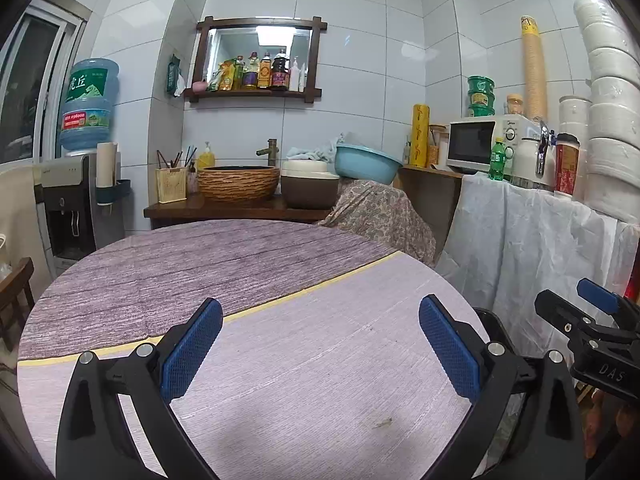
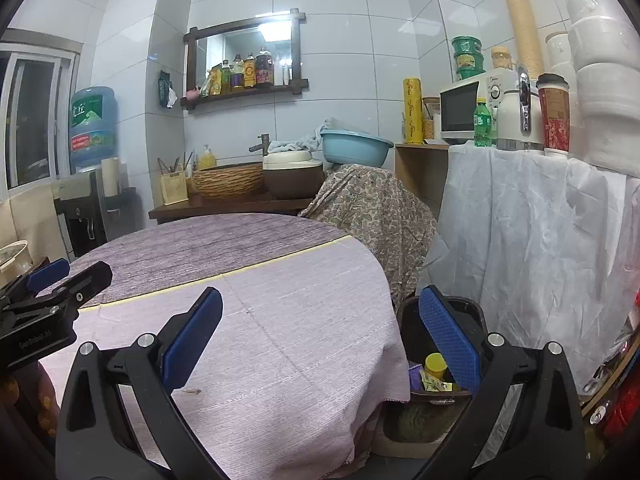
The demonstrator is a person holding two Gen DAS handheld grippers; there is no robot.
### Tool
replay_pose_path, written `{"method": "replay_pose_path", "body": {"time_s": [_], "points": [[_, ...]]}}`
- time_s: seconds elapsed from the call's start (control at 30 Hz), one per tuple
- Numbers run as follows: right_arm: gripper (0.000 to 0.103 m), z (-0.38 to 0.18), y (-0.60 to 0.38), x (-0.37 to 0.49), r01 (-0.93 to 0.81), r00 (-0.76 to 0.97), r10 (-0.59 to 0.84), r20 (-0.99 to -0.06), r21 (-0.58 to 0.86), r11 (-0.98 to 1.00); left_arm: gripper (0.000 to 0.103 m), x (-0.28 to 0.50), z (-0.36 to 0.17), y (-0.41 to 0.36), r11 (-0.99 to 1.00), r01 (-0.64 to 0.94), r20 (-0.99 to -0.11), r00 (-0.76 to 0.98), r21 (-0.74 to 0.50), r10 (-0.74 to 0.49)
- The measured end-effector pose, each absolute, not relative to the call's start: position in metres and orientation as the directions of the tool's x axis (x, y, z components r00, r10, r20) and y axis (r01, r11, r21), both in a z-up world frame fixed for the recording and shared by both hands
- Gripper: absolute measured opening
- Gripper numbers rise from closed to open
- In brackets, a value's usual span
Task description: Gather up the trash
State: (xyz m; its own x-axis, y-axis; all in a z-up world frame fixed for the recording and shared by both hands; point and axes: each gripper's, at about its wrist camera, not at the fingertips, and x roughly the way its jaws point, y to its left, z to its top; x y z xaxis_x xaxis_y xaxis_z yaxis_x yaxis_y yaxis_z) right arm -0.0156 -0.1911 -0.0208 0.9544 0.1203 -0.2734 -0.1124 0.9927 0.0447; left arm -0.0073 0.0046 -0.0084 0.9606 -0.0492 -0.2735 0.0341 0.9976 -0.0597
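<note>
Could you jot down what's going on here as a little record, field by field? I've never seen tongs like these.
Place: kitchen corner with round table under a lilac cloth
Left tongs: open, empty, over the table
Right tongs: open, empty, over the table edge
Bin: dark plastic trash bin on the floor beside the table
In the bin: yellow cap-shaped item and wrappers
On the table: only a small brownish speck

Black gripper [image 1: 320, 348], blue ribbed pads [image 1: 192, 348]
</note>
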Motion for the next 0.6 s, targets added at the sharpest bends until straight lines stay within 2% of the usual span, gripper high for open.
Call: {"method": "replay_pose_path", "body": {"time_s": [0.6], "points": [[0.097, -0.019, -0.191, -0.019, -0.134, 0.956, 0.139, -0.259, 0.036, 0.99, 0.097, -0.007, -0.004, 0.021, 0.997, 0.012, -0.276, 0.96, -0.072, -0.032]]}}
